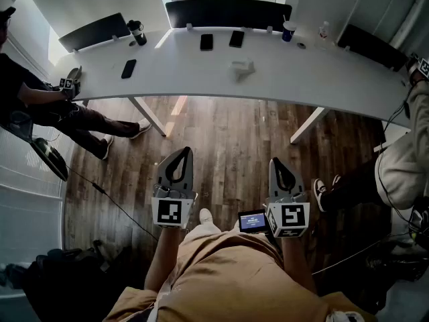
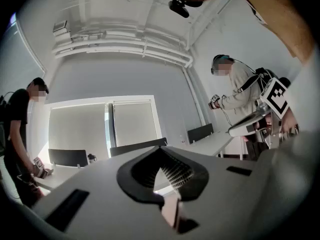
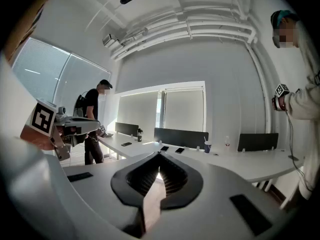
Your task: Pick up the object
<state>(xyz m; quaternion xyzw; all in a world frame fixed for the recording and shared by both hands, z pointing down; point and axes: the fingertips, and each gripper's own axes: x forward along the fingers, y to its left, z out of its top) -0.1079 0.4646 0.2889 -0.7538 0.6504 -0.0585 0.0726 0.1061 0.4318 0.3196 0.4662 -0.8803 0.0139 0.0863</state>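
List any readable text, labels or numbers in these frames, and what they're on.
None can be read.
On the screen: a blue display with print, too small to read.
On the left cube and right cube: black-and-white square markers only, no letters.
On the cup and dark bottle on the table: any print is too small to read.
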